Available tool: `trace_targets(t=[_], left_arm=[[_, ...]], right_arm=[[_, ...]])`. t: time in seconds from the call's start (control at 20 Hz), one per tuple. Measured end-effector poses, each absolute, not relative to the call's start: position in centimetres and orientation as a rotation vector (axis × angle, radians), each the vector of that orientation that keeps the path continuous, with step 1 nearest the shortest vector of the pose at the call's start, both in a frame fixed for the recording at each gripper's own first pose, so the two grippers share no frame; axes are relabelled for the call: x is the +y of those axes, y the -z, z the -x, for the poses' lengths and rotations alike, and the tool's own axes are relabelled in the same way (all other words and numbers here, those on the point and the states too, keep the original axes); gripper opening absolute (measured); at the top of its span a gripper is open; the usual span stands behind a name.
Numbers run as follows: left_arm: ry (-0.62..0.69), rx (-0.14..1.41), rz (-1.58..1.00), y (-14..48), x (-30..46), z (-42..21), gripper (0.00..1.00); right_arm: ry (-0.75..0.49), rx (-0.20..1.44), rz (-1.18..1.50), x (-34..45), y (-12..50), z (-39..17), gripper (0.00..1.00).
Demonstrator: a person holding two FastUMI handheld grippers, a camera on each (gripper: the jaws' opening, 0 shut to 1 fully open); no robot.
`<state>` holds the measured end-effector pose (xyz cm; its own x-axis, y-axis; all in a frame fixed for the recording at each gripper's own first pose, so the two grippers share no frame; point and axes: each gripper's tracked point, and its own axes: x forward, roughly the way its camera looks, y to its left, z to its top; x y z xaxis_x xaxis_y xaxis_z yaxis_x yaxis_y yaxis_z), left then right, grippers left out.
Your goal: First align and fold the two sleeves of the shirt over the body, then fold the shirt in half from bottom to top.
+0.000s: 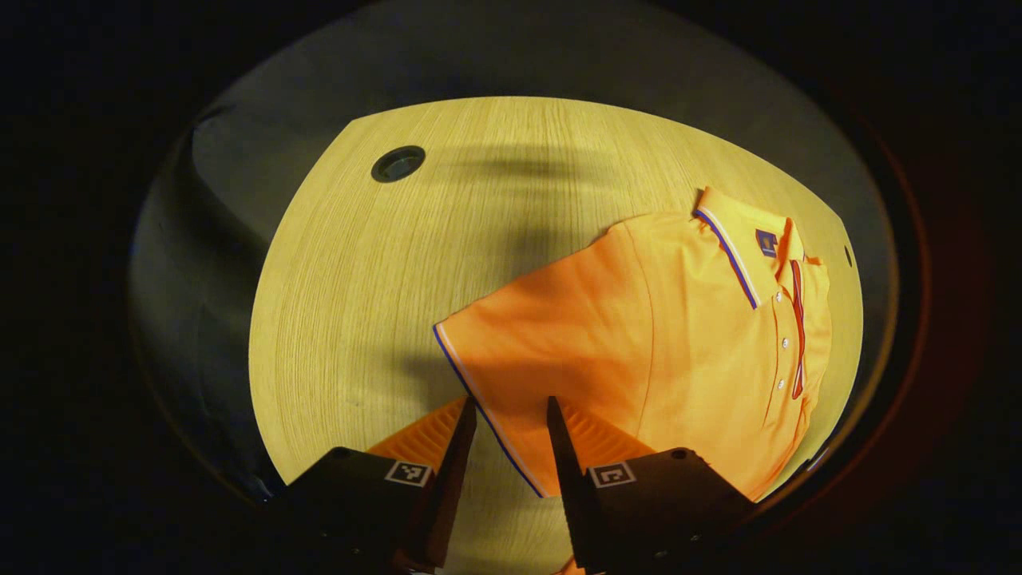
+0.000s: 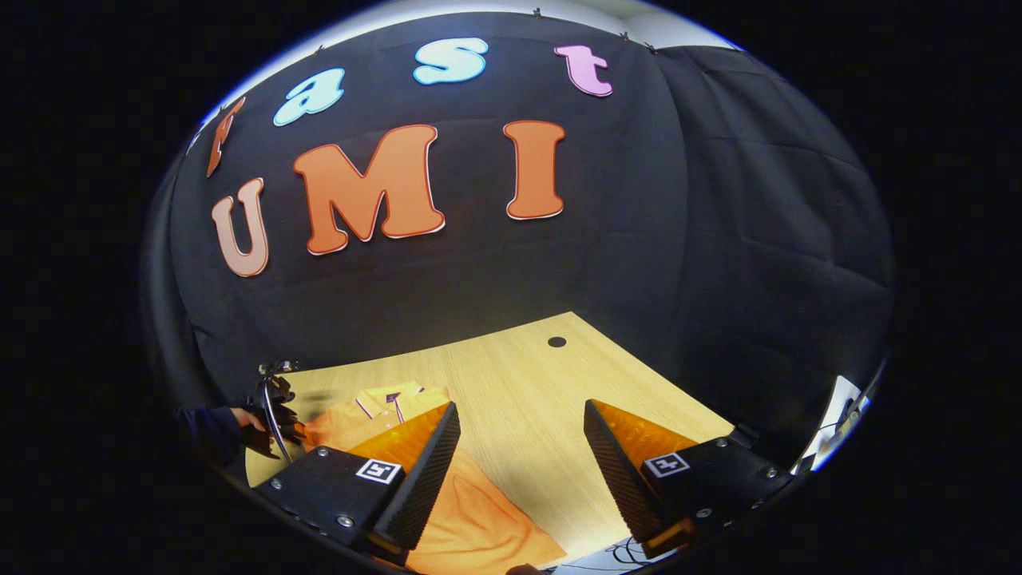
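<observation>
One sleeve [image 1: 511,351] of the shirt [image 1: 679,343] lay spread on the table [image 1: 359,279], its striped hem running between the left gripper [image 1: 511,415]'s parted, empty jaws. The right gripper [image 2: 519,439], wide open and empty, stood farther off.

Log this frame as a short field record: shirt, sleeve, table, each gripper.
shirt: orange polo, lying flat on the table, collar at the far end
sleeve: spread out flat, not yet folded; its trimmed hem lies between the left gripper's fingers
table: light wood, round cable hole
left gripper: open, over the sleeve hem
right gripper: open wide, above the table, holding nothing
task stage: no fold done yet
</observation>
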<state>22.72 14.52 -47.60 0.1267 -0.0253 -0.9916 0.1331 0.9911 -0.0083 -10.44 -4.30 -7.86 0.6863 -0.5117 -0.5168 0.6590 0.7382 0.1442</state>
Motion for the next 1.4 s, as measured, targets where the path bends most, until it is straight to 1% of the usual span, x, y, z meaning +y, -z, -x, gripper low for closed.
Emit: trace_targets(t=[0.05, 0.1, 0.15, 0.2, 0.25, 0.3, 0.4, 0.5, 0.8, 0.95, 1.1, 1.2, 1.25, 1.35, 1.4], left_arm=[[0.129, 1.422, -0.064, 47.8, 13.6, -23.0, 0.57], [0.126, 1.444, -0.072, 47.6, 13.5, -22.7, 0.36], [0.136, 1.426, -0.066, 47.6, 13.4, -22.7, 0.16], [0.150, 1.421, -0.052, 47.5, 13.1, -22.8, 0.13], [0.180, 1.414, -0.052, 47.5, 13.0, -22.7, 0.13], [0.184, 1.402, -0.041, 47.1, 13.2, -22.5, 0.13], [0.225, 1.362, -0.044, 45.8, 12.3, -23.3, 0.02], [0.264, 1.275, -0.050, 43.9, 11.3, -25.0, 0.02], [0.408, 1.182, -0.111, 39.4, 5.8, -25.6, 0.02], [0.483, 1.171, -0.169, 38.9, 2.4, -25.7, 0.02], [0.549, 1.172, -0.172, 39.1, -0.9, -25.3, 0.04], [0.613, 1.162, -0.128, 39.0, -3.5, -25.0, 0.09], [0.651, 1.156, -0.101, 38.6, -4.5, -24.4, 0.16], [0.712, 1.131, -0.052, 37.8, -6.6, -24.0, 0.16], [0.725, 1.116, -0.039, 37.5, -7.1, -23.8, 0.31]], right_arm=[[0.671, 0.474, -0.343, -4.3, 8.0, 11.0, 0.95], [0.672, 0.477, -0.356, -4.3, 8.2, 11.4, 0.95], [0.674, 0.477, -0.366, -4.3, 8.3, 11.7, 0.95], [0.672, 0.473, -0.372, -4.4, 8.4, 12.0, 0.95], [0.676, 0.477, -0.376, -4.5, 8.5, 12.3, 0.95], [0.674, 0.480, -0.379, -4.5, 8.7, 12.6, 0.95], [0.680, 0.482, -0.376, -4.7, 8.6, 13.4, 0.95], [0.687, 0.485, -0.381, -5.2, 8.8, 13.7, 0.95], [0.692, 0.483, -0.402, -5.4, 8.8, 14.0, 0.95], [0.693, 0.494, -0.398, -5.2, 9.3, 14.1, 0.95], [0.701, 0.511, -0.398, -5.1, 9.7, 14.8, 0.95], [0.717, 0.524, -0.413, -5.1, 10.2, 15.4, 0.95], [0.725, 0.530, -0.421, -5.1, 10.4, 15.6, 0.95], [0.735, 0.534, -0.429, -5.1, 10.6, 15.7, 0.95], [0.743, 0.535, -0.426, -5.2, 10.6, 15.6, 0.95]])
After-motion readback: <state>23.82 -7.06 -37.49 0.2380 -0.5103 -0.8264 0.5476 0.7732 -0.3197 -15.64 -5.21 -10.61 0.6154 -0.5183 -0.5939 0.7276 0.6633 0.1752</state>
